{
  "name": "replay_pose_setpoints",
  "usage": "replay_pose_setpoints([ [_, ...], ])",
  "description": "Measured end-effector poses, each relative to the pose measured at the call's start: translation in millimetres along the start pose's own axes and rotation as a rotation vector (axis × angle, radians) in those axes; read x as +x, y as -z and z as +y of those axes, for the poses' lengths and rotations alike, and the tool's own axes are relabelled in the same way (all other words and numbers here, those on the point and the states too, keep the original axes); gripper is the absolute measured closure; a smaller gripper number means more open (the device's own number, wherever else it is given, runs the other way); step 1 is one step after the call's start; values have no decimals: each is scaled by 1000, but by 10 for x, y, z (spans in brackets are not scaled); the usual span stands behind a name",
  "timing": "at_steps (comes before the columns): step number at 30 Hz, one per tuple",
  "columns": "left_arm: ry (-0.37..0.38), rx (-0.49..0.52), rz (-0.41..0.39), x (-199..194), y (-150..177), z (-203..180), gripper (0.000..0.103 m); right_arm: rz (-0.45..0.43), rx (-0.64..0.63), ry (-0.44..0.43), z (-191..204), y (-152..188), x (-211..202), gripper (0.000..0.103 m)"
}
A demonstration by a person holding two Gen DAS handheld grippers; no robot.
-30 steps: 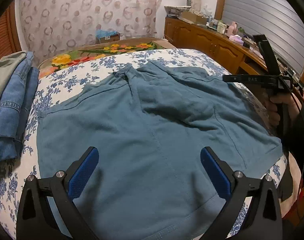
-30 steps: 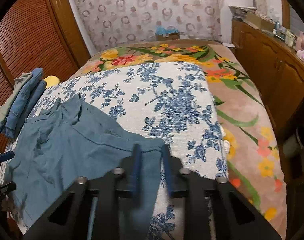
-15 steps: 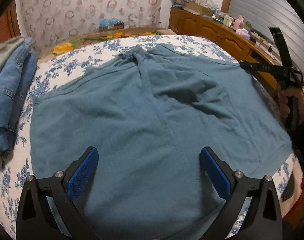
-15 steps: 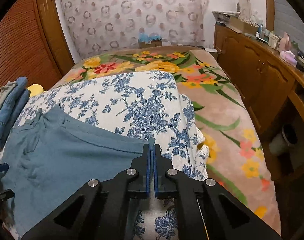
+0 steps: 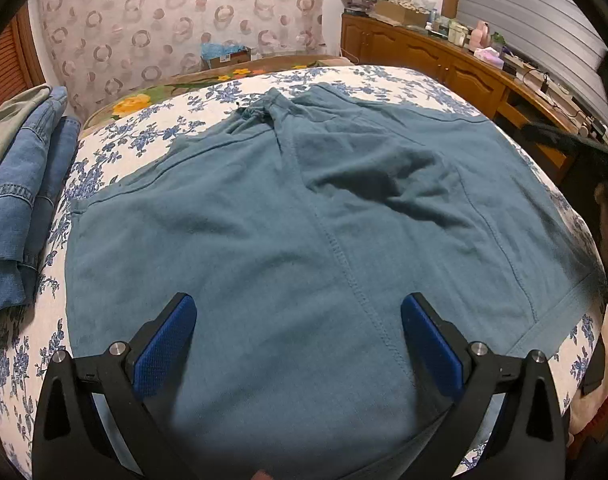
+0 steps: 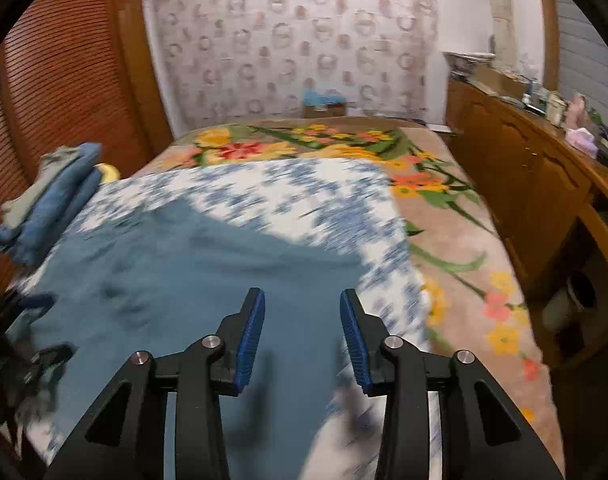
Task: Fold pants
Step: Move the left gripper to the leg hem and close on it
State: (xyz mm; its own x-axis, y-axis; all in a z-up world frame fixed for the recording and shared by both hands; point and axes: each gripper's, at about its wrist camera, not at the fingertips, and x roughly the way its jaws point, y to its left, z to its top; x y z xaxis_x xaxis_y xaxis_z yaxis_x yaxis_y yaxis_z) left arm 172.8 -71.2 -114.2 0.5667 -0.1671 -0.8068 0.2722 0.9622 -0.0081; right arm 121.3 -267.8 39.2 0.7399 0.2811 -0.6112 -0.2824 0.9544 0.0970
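We hold our left hand-held gripper (image 5: 298, 342) low at the near edge, its blue-padded fingers (image 5: 166, 346) spread wide apart with nothing between them. Our right hand-held gripper (image 6: 302, 338) sits at the right, its fingers (image 6: 250, 334) parted and gripping nothing. Its view is blurred, so its exact height is unclear.

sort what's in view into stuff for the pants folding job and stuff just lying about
For the job:
- teal pants, spread flat on the bed
- left claw, open above them
- right claw, open over their edge

Lying about:
- stack of denim clothes
- floral blanket
- cluttered wooden sideboard
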Motion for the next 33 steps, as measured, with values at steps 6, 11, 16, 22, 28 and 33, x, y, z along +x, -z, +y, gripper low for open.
replay_pose_setpoints([
  [6,0,0,0,4,-2,-1,0,37,-40,-18,318,367,-165,53],
  [11,0,-1,0,8,-11,5,0,80,-41,-11,476,511,-172,53],
  [16,7,10,-10,-49,21,14,0,74,-43,10,524,589,-218,53],
  [22,2,27,-72,-321,154,102,0,58,-55,-8,553,576,-245,45],
  [28,24,8,-105,-611,347,274,0,41,-51,-27,687,667,-252,33],
  [33,-11,-38,-124,-785,535,500,6,28,-55,-30,720,708,-294,28],
])
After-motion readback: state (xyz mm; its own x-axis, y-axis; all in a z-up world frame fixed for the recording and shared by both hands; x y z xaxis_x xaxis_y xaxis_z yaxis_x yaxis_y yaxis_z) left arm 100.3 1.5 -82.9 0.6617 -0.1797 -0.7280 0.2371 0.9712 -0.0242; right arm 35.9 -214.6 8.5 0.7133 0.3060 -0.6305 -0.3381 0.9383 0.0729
